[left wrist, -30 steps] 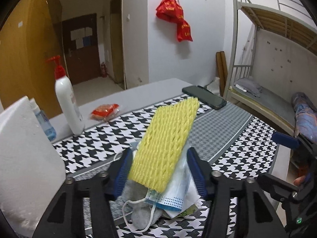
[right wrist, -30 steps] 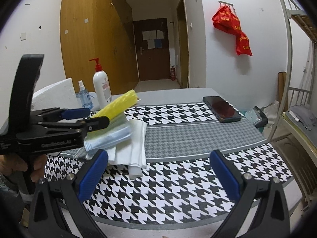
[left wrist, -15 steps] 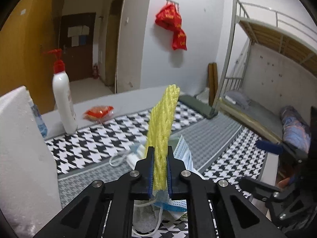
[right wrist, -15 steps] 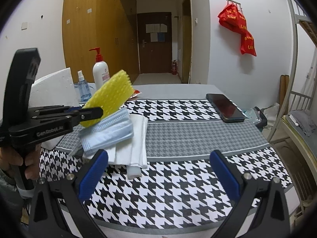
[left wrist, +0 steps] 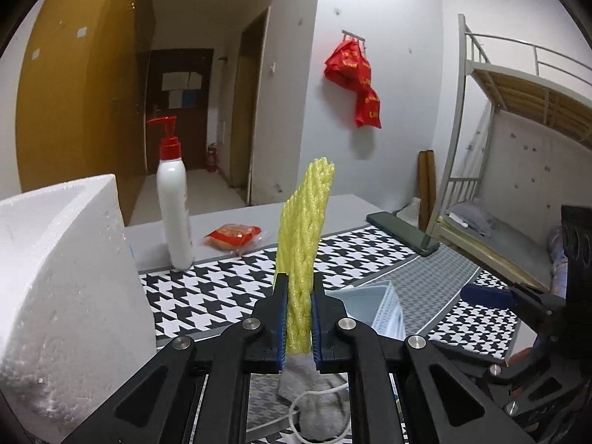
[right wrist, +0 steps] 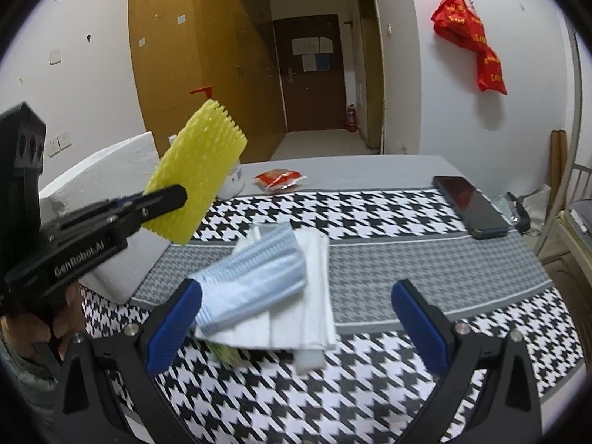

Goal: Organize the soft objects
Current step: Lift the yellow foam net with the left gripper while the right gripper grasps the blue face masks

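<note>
My left gripper (left wrist: 299,318) is shut on a yellow foam net sleeve (left wrist: 305,244) and holds it upright, lifted above the table; the sleeve also shows in the right wrist view (right wrist: 198,170). Below it lies a pile: a blue face mask (right wrist: 255,277) on folded white cloths (right wrist: 314,296), with a grey sock (left wrist: 318,399) under the left gripper. My right gripper (right wrist: 296,325) is open and empty, low over the houndstooth cloth (right wrist: 370,214), just in front of the pile.
A white foam block (left wrist: 55,296) stands at the left. A white pump bottle (left wrist: 173,199), a red snack packet (left wrist: 233,235) and a black phone (right wrist: 470,207) lie farther back. A bunk bed (left wrist: 518,148) stands to the right of the table.
My left gripper closed on the yellow sleeve and lifted it off the pile. The mask stayed on the cloths. My right gripper moved closer to the pile.
</note>
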Tool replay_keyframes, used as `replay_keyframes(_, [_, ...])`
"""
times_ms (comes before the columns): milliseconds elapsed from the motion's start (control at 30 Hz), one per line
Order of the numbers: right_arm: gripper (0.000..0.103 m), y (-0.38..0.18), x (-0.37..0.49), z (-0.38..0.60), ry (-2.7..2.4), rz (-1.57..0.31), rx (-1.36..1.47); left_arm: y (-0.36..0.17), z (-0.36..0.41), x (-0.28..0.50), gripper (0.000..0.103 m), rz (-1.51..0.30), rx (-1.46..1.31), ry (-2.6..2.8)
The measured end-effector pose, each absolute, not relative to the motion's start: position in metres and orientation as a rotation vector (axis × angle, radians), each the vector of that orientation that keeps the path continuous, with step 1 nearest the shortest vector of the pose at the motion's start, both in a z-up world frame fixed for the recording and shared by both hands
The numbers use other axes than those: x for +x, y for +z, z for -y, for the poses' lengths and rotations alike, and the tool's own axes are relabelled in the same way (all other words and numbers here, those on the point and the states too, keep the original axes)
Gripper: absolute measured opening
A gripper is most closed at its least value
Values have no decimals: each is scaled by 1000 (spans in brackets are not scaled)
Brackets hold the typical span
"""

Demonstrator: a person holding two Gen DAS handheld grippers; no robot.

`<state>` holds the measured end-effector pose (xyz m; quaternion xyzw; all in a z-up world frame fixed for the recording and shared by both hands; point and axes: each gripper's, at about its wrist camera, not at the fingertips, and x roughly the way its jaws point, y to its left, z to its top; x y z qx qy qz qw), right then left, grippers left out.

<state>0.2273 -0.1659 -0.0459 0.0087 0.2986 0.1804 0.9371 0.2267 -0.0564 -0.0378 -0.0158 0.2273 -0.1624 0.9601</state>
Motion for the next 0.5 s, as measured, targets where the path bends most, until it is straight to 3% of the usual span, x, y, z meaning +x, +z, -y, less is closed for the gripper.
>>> replay_keyframes(300, [102,-46,255,160,419,-664,51,-42,52,230,11,-476,-57,-309])
replay_keyframes(500, [79,-56,271,159,441,-717,49,-45,52,233,11,-494,-58,-301])
